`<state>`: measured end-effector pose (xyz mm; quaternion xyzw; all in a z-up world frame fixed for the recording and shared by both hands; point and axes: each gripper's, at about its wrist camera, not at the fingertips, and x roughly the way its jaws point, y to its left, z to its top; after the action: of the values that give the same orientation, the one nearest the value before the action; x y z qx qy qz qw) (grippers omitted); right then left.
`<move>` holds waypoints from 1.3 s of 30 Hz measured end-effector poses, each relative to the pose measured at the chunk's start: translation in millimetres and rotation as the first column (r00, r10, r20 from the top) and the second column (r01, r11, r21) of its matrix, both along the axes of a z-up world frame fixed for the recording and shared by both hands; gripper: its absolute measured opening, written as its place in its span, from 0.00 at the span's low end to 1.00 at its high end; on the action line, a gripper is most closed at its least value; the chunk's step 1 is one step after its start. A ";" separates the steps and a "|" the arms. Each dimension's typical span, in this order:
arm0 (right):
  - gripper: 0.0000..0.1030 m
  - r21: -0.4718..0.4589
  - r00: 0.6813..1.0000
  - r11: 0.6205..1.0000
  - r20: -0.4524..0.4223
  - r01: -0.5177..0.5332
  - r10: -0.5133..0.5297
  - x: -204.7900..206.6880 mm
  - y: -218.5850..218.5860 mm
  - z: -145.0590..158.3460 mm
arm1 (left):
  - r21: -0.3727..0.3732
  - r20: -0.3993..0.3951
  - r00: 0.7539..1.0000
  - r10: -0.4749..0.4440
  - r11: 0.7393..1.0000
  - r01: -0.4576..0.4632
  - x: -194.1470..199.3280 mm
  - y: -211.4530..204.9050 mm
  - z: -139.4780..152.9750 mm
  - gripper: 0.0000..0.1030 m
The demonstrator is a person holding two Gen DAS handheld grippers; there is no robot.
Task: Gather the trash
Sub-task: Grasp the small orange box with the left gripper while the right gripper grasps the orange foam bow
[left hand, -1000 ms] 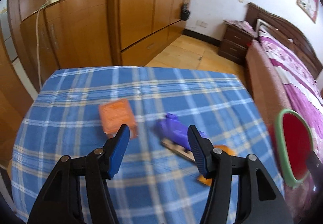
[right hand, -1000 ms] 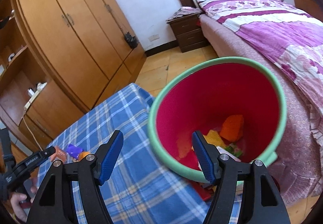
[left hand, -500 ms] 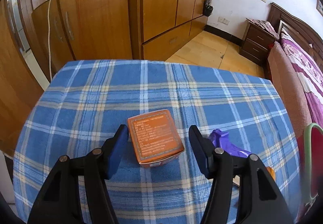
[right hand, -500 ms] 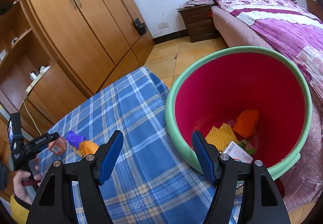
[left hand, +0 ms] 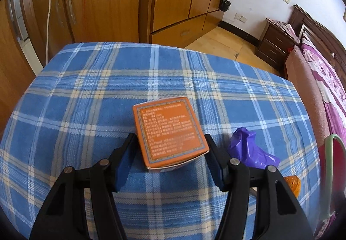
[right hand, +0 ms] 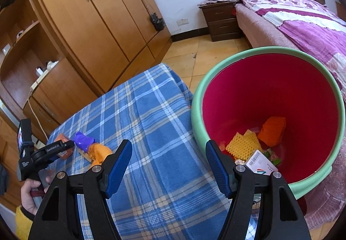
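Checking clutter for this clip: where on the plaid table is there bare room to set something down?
Bare cloth runs from the orange box to the far edge by the wardrobe, and before the bin. The box, purple bag and orange wrapper crowd one end.

Both wrist views downward, sharing tablecloth (left hand: pixel 173 71).

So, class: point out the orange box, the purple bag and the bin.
orange box (left hand: pixel 169 132), left wrist view, printed top face.
purple bag (left hand: pixel 248 151), left wrist view, crumpled middle.
bin (right hand: pixel 242 54), right wrist view, green rim.
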<state>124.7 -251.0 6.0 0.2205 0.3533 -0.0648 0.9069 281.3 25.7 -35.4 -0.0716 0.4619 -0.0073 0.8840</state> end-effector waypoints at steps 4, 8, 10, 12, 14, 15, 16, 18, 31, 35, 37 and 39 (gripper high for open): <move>0.70 -0.014 1.000 1.000 -0.018 -0.025 0.025 5.5 7.9 -1.0 | -0.025 0.012 1.000 0.007 1.000 -0.007 -3.9 6.0 1.1 0.44; 0.70 -0.033 0.997 0.997 -0.043 -0.073 0.071 14.9 20.7 -3.5 | -0.042 0.036 0.999 0.003 0.999 -0.002 -14.6 11.3 6.9 0.44; 0.70 -0.038 0.994 0.994 -0.052 -0.098 0.096 19.8 27.4 -4.4 | -0.033 0.055 0.998 -0.009 0.999 0.011 -22.1 11.1 12.9 0.44; 0.70 -0.042 0.990 0.991 -0.060 -0.129 0.126 25.4 36.9 -5.6 | -0.021 0.067 0.998 -0.016 1.000 0.018 -30.9 10.8 19.6 0.44; 0.70 -0.043 0.985 0.986 -0.070 -0.159 0.156 31.3 46.5 -6.8 | -0.015 0.075 0.997 -0.015 1.000 0.016 -39.6 11.5 23.8 0.44; 0.70 -0.043 0.982 0.983 -0.076 -0.176 0.173 34.7 51.7 -7.3 | -0.020 0.079 0.997 -0.015 1.000 0.016 -45.5 12.0 26.2 0.44; 0.70 -0.044 0.978 0.980 -0.081 -0.194 0.190 37.8 56.9 -7.7 | -0.024 0.082 0.997 -0.014 1.000 0.016 -49.4 12.2 27.7 0.44; 0.70 -0.054 0.970 0.972 -0.088 -0.230 0.225 43.0 69.1 -9.3 | -0.034 0.085 0.996 -0.012 0.999 0.015 -58.4 13.4 29.8 0.44; 0.51 -0.097 0.926 0.926 -0.145 -0.365 0.350 62.4 121.5 -31.2 | -0.068 0.074 0.997 0.000 0.998 0.005 -87.9 14.3 27.6 0.44; 0.31 -0.116 0.929 0.927 -0.146 -0.358 0.341 63.7 123.1 -32.9 | -0.070 0.070 0.997 0.006 0.998 -0.001 -91.8 16.2 26.3 0.44; 0.27 -0.121 0.930 0.927 -0.142 -0.356 0.339 64.5 122.9 -33.3 | -0.074 0.070 0.997 0.007 0.997 -0.002 -94.2 17.0 26.0 0.44; 0.18 -0.120 0.925 0.921 -0.140 -0.370 0.353 64.4 123.4 -33.8 | -0.074 0.069 0.998 0.006 0.997 -0.001 -95.8 16.3 25.8 0.44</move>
<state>189.1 -127.6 -27.9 0.0813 0.4341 0.0660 0.8947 185.5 42.1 -9.6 -0.1048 0.4303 -0.0253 0.8962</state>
